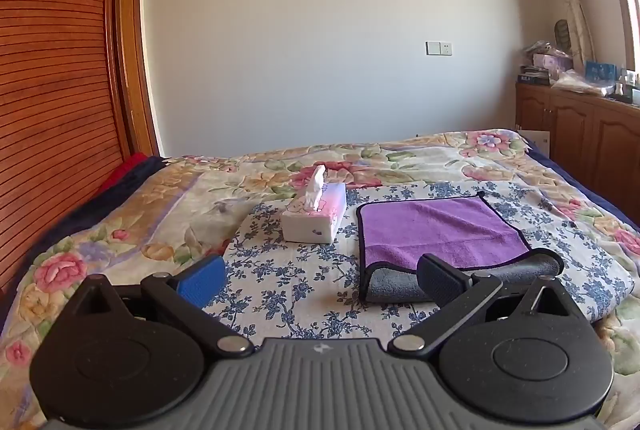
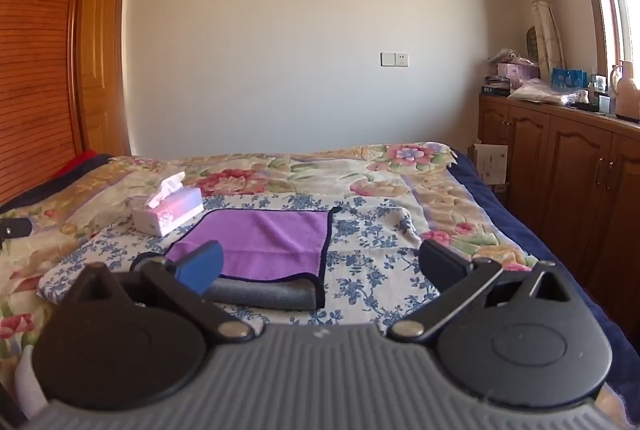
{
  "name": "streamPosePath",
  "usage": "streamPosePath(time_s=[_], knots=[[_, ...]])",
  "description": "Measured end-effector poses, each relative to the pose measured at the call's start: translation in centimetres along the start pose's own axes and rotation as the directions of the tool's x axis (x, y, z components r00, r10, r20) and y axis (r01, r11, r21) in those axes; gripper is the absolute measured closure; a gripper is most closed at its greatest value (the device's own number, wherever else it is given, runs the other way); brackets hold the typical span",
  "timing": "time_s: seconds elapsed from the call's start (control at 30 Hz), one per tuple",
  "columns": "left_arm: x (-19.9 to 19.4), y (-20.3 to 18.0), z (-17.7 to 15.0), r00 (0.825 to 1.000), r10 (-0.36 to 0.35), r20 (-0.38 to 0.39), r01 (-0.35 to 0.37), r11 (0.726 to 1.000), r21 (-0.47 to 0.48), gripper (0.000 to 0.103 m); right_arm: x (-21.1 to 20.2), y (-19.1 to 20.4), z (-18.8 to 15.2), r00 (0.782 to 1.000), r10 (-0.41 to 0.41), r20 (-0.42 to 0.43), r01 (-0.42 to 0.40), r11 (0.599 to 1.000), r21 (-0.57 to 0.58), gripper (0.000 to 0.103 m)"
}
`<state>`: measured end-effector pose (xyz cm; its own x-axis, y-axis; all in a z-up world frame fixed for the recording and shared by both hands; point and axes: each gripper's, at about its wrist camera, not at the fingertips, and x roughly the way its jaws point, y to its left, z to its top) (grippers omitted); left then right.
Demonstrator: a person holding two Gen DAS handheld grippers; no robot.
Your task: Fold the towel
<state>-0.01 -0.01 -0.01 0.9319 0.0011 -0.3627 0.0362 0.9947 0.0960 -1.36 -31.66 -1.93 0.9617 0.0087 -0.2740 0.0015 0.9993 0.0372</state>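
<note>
A purple towel [image 1: 436, 230] with a dark border lies on the blue-flowered cloth on the bed; its near edge is folded over and shows the grey underside [image 1: 400, 284]. It also shows in the right wrist view [image 2: 264, 242], with the grey roll [image 2: 260, 294] at the near edge. My left gripper [image 1: 320, 280] is open and empty, its right finger over the towel's near edge. My right gripper [image 2: 320, 266] is open and empty, its blue left finger [image 2: 200, 266] over the towel's near left part.
A tissue box [image 1: 314, 216] stands left of the towel, also in the right wrist view [image 2: 170, 212]. A wooden headboard [image 1: 48, 90] rises at left. Wooden cabinets [image 2: 568, 166] with clutter on top line the right side of the flowered bed [image 2: 400, 166].
</note>
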Motion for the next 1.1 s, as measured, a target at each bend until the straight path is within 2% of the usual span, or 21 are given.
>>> streamPosePath(time_s=[1.1], knots=[[0.01, 0.0, -0.01, 1.0, 0.003, 0.0, -0.003, 1.0, 0.007, 0.0, -0.04, 0.05, 0.12, 1.0, 0.001, -0.003, -0.001, 1.0, 0.0, 0.0]])
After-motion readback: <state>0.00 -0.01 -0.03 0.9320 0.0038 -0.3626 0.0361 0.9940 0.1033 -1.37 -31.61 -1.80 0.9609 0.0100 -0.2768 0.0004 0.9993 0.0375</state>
